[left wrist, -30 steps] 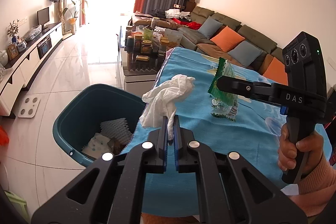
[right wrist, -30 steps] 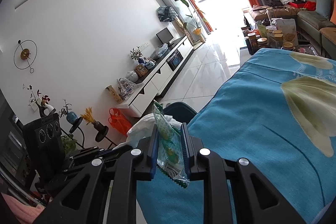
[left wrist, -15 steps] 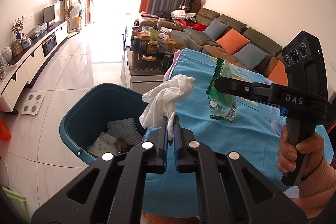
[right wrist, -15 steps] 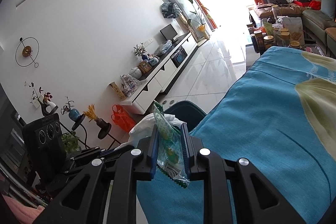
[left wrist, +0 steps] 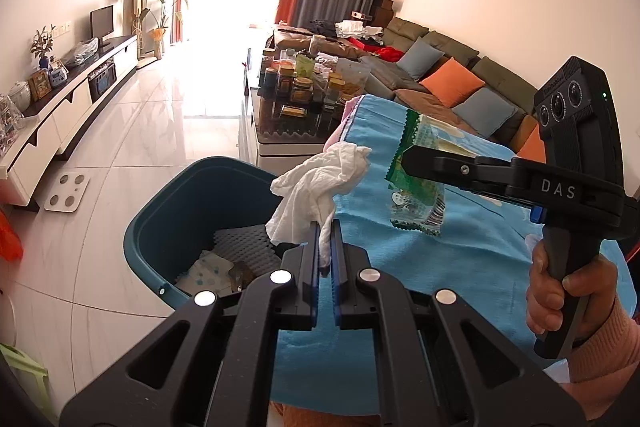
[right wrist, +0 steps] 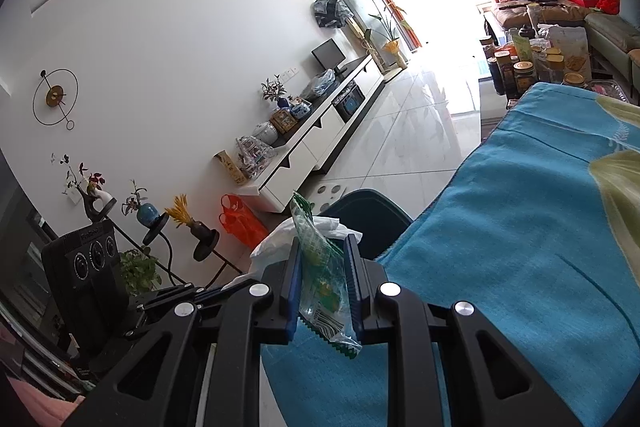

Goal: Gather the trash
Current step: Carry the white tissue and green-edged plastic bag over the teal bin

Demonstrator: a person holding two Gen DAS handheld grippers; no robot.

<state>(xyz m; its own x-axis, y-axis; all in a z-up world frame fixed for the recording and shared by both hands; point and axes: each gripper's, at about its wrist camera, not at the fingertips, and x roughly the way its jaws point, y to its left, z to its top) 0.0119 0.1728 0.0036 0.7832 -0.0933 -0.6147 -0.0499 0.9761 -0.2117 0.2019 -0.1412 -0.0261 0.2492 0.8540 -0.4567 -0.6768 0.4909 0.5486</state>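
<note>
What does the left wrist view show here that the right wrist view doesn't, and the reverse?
Only the left wrist view shows inside the teal bin, with trash at its bottom, and the hand holding the right gripper. Only the right wrist view shows the wall clock. Both show the white tissue in the left gripper, the green wrapper and the blue cloth.

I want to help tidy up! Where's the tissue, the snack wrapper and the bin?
tissue point(left wrist: 320, 183): left wrist view, crumpled middle.
snack wrapper point(right wrist: 320, 267): right wrist view, green printed part.
bin point(left wrist: 168, 227): left wrist view, inner wall.
</note>
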